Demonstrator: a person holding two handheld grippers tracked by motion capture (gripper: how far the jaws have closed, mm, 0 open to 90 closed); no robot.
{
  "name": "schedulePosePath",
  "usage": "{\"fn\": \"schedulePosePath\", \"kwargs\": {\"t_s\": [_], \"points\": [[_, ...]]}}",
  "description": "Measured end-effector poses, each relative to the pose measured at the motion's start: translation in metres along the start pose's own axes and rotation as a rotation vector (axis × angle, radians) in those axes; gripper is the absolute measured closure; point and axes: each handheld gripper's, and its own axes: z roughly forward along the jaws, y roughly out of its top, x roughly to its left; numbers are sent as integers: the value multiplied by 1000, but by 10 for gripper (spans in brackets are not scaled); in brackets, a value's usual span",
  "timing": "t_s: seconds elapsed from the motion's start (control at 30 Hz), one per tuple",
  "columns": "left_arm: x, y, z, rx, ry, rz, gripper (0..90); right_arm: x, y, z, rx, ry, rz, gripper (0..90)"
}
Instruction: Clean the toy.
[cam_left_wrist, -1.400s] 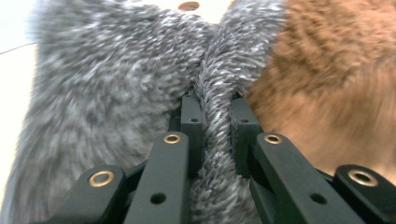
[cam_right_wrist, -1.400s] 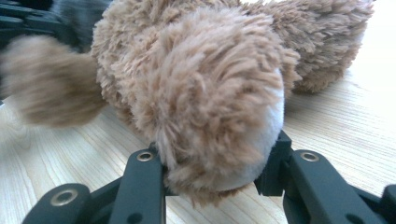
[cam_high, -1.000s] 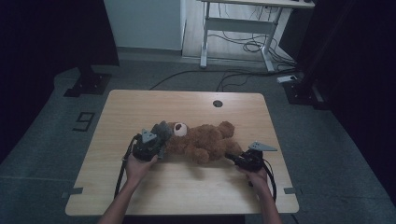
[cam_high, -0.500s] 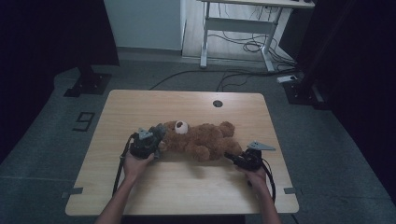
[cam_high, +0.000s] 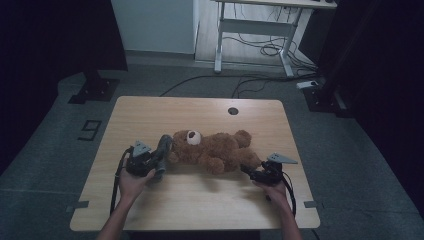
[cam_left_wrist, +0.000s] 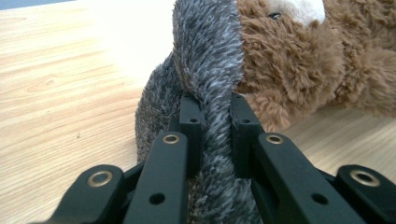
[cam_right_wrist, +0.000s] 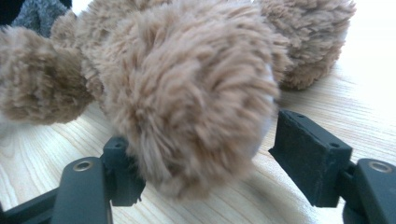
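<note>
Brown teddy bear (cam_high: 212, 150) lies on its back across the middle of the wooden surface (cam_high: 200, 112), head toward the left, legs toward the right. White muzzle faces up.

Grey fuzzy cloth (cam_high: 162, 150) sits at the bear's head, touching it on the left side. In the left gripper view the grey fur (cam_left_wrist: 205, 70) stands upright between the black jaws and presses against the brown head fur (cam_left_wrist: 289, 56).

Left gripper (cam_high: 150, 162): at the left-near part of the surface, held in the person's left hand (cam_high: 131, 184). Jaws nearly closed, clamped on a fold of the grey cloth; pile bulges out above and below the pads.

Right gripper (cam_high: 252, 174): at the right-near part of the surface, held in the person's right hand (cam_high: 272, 190), pointing at the bear's near foot (cam_right_wrist: 187, 102). Jaws have just been opening. Foot sits between them; right pad (cam_right_wrist: 308, 154) stands clear of the fur with bare wood showing in the gap, left pad is at the fur's edge, contact cannot be told. No grip on the foot.

Grey three-cornered plates ride on top of both grippers; cables trail toward the near edge.
</note>
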Motion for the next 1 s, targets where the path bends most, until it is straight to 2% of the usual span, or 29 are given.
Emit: {"fn": "schedulePosePath", "kwargs": {"t_s": [0.13,0.33,0.5,0.63,0.73,0.87,0.93,1.0], "points": [[5,-8,-16,-2,19,2,789,0,1,-6,-16,1,-1,280],[22,-36,-43,-3,49,-30,788,3,-2,-11,0,-6,-2,268],[42,-60,-68,22,125,-26,787,4,-7,-16,7,-4,6,264],[53,-73,-81,61,151,-24,783,1,-11,-19,13,-8,16,262],[49,-80,-75,98,126,-21,775,1,-12,-20,18,-9,18,262],[35,-87,-46,174,82,-1,757,1,-12,-22,19,-10,16,260],[30,-86,-37,172,63,-6,749,1,-12,-24,15,-12,16,260],[26,-81,-31,159,41,8,724,0,-12,-25,6,-11,19,260]]}}
